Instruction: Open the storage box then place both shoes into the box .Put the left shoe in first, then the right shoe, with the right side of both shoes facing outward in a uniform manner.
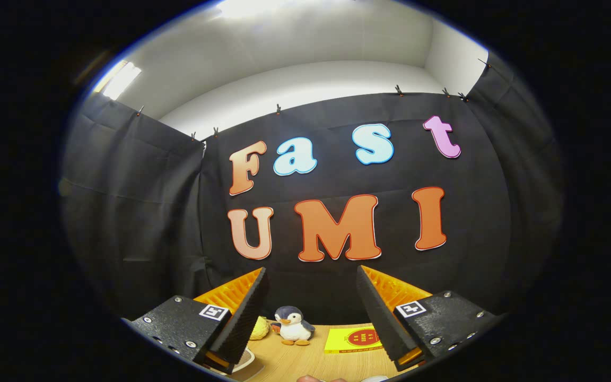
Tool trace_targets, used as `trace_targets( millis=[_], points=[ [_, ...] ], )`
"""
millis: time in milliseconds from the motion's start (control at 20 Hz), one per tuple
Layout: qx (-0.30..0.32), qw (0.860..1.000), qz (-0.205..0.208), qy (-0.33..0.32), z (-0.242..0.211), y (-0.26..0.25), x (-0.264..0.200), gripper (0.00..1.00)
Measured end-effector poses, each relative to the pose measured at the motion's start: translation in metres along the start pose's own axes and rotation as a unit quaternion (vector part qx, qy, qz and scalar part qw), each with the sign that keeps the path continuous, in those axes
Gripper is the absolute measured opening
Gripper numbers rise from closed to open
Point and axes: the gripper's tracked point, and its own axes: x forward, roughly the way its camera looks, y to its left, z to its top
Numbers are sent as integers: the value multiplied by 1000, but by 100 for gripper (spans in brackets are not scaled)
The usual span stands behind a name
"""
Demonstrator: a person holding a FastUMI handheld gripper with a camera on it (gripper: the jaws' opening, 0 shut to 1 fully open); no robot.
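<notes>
My gripper [312,276] is held high and points at the booth's black wall. Its two black ribbed fingers [247,313] stand wide apart with nothing between them, so it is open. Far below, between the fingers, a strip of wooden table [305,363] shows.
On the table beyond the fingers stand a small penguin plush toy [292,325], a yellow soft thing [259,328] to its left and a yellow flat box with a red circle [353,339] to its right. A white rounded object [244,365] lies near the left finger.
</notes>
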Motion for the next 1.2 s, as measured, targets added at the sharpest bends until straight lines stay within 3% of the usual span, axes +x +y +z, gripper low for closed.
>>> trace_targets(
  millis=[350, 700, 1050, 1200],
  points=[
    [30, 997, 30, 61, -41, 18, -3, 99],
    [49, 985, 66, 154, -105, 42, -12, 98],
    [65, 956, 112, 262, -186, 74, -30, 98],
    [82, 938, 138, 308, -219, 92, -42, 97]
  ],
)
